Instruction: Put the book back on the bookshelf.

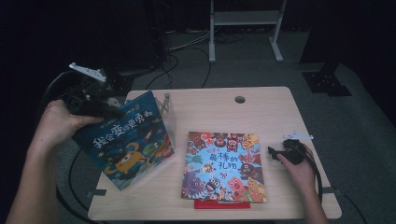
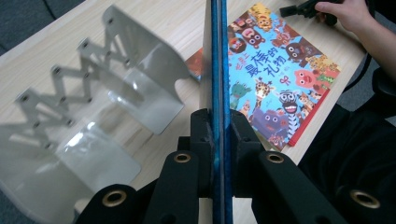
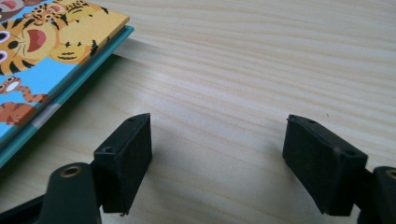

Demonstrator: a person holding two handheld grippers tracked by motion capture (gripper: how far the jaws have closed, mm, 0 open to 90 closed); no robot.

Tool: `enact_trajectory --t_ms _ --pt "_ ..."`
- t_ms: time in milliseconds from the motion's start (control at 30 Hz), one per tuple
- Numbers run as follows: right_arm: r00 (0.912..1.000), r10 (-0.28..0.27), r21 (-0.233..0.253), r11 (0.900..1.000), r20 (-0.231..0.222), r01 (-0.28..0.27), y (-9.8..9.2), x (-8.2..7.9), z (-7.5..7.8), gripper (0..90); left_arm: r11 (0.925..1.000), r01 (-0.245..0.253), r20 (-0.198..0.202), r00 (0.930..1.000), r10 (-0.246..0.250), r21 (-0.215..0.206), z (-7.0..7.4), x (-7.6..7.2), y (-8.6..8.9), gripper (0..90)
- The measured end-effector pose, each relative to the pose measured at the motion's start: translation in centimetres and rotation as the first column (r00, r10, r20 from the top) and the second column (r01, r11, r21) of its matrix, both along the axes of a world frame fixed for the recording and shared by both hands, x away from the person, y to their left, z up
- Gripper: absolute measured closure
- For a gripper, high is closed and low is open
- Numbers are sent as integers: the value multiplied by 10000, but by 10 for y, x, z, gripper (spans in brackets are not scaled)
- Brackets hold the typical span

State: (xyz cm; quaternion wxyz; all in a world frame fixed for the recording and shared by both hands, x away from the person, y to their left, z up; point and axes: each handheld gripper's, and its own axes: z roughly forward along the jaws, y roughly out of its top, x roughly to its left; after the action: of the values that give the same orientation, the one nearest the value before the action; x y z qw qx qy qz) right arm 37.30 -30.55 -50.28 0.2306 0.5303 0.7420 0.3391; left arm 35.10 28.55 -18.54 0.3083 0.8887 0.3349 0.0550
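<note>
A dark blue picture book [image 1: 128,140] stands tilted at the table's left, held by its upper edge in my left gripper [image 1: 105,111], which is shut on it. In the left gripper view the blue book [image 2: 216,56] runs edge-on between the two black jaws of that gripper [image 2: 216,135]. A silver folding book stand [image 2: 112,93] stands just beside it, and the stand [image 1: 167,112] rises behind the book in the high view. A colourful animal book [image 1: 224,165] lies flat mid-table on a red book [image 1: 222,204]. My right gripper [image 1: 275,153] rests open on the table beside it; its jaws [image 3: 217,163] hold nothing.
The light wooden table [image 1: 266,112] has a cable hole [image 1: 240,99] near its far edge. Cables trail on the grey floor behind, next to a white frame's legs [image 1: 245,28]. The animal book's corner [image 3: 56,51] lies left of my right gripper's jaws.
</note>
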Motion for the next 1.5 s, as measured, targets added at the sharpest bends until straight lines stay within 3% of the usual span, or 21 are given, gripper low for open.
enact_trajectory --t_ms 200,367,533,800,833,900,1167,1267,1333,1367,1433,1500 --pt "10000 15 9 10000 -17 -15 0 0 0 231 9991 -420 107 9991 420 -22 -1 -9 23 823" --pt "10000 13 13 10000 -13 -13 0 0 0 231 9926 -1210 138 9925 1211 -114 -4 -16 50 822" --pt "10000 15 17 10000 -14 -15 0 0 0 231 9843 -1759 179 9842 1761 -103 -6 -18 66 823" --pt "10000 18 13 10000 -2 -18 0 0 0 231 9510 -3089 298 9508 3085 100 -16 -14 96 823" --pt "10000 18 13 10000 -2 -18 0 0 0 231 9510 -3089 298 9508 3085 100 -16 -14 96 823" --pt "10000 19 15 10000 -1 -19 0 0 0 232 9430 -3327 351 9426 3321 129 -18 -9 98 823" --pt "10000 15 10 10000 -4 -15 0 0 0 233 9323 -3617 388 9316 3614 2 -19 12 94 824" --pt "10000 18 7 10000 -3 -18 0 0 0 233 9218 -3877 500 9208 3868 82 -18 22 91 824" --pt "10000 22 27 10000 -2 -22 0 0 0 233 9189 -3944 499 9180 3934 117 -18 25 90 824" --pt "10000 24 27 10000 0 -24 0 0 0 233 9115 -4107 555 9108 4091 231 -19 32 89 824" --pt "10000 26 33 10000 1 -26 0 0 0 233 9093 -4150 644 9087 4125 309 -19 39 88 824" --pt "10000 22 24 10000 -1 -22 0 0 0 233 9025 -4291 727 9019 4258 374 -21 45 86 824"
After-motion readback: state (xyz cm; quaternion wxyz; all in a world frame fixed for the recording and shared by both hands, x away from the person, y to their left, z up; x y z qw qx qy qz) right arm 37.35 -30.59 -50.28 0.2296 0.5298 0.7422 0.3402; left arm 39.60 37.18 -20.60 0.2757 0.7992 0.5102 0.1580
